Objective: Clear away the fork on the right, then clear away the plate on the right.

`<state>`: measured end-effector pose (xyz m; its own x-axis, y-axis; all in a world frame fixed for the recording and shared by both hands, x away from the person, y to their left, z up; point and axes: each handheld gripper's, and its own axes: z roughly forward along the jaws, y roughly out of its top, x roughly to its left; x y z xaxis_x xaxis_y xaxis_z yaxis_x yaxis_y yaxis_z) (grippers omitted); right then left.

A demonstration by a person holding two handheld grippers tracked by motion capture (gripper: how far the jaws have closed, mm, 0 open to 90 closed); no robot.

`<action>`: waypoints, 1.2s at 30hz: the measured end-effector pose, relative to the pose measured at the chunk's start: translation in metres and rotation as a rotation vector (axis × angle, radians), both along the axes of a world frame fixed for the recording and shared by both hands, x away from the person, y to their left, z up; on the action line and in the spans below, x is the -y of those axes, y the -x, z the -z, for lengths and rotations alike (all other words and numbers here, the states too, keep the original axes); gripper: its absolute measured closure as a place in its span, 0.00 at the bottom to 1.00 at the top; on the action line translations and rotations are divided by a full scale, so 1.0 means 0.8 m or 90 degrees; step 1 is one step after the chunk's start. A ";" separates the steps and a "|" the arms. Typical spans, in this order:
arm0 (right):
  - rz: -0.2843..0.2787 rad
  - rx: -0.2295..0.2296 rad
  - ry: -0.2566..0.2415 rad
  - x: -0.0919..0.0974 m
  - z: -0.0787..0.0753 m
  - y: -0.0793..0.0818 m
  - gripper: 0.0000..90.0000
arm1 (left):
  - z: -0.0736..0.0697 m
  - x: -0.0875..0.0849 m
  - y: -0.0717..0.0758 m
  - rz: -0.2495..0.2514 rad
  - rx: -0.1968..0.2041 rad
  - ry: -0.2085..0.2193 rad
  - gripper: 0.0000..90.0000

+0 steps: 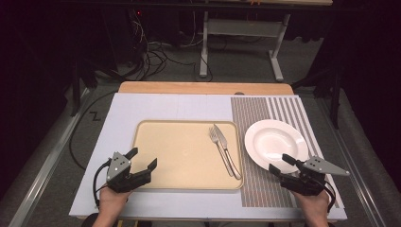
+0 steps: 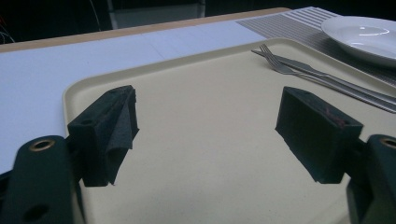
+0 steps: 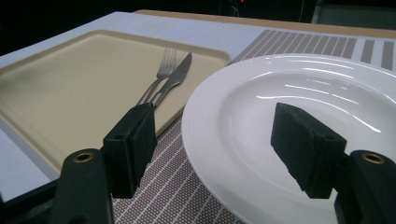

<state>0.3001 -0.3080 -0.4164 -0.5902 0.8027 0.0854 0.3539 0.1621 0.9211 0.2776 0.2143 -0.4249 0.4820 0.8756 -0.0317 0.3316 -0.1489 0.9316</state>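
R gripper (image 1: 282, 164): jaws wide apart, nothing between the pads, one pad over the near rim of the plate (image 1: 275, 139), the other over the striped placemat (image 1: 265, 189) just beside the rim. No contact w/ the plate that I can make out. Plate = white, round, shallow, broad smooth rim, glossy w/ light streaks across the well, nothing on it. It sits on the placemat at the table's right, just beside the tray (image 1: 156, 175).

L gripper (image 1: 142, 158): jaws also wide, holding nothing, hovering at the tray's near-left corner. Its left pad (image 2: 109, 133) has a loose fabric facing, folded away from the block.

Tray = beige, rectangular, rounded corners, raised lip, on the pale mat (image 1: 123, 109) at centre. Fork (image 1: 216, 137) and knife (image 1: 226, 150) lie side by side, touching or nearly so, near the tray's right edge, handles toward the person.

View differences: high view gives the full layout, both hands (image 1: 113, 201), cables, grey plate on the R gripper, wood table edge (image 1: 203, 87) and floor w/ a stand behind. R gripper view gets the plate rim close up and the placemat's fine weave. L gripper view shows bare tray surface between the jaws, cutlery and plate edge at far right.
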 end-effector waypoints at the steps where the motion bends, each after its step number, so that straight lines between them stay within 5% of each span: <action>1: 0.003 -0.004 -0.003 0.001 0.001 0.000 0.35 | 0.000 0.000 0.000 -0.002 0.001 -0.002 0.24; 8: 0.009 -0.004 -0.002 0.003 0.002 -0.002 0.34 | 0.000 0.000 0.001 0.001 0.000 -0.002 0.24; 27: -0.036 -0.004 0.096 -0.020 0.004 -0.002 0.39 | 0.000 0.004 0.004 0.001 0.005 -0.018 0.24; 36: -0.050 -0.024 0.092 -0.026 0.005 -0.005 0.39 | 0.001 0.005 0.002 0.000 0.002 -0.018 0.24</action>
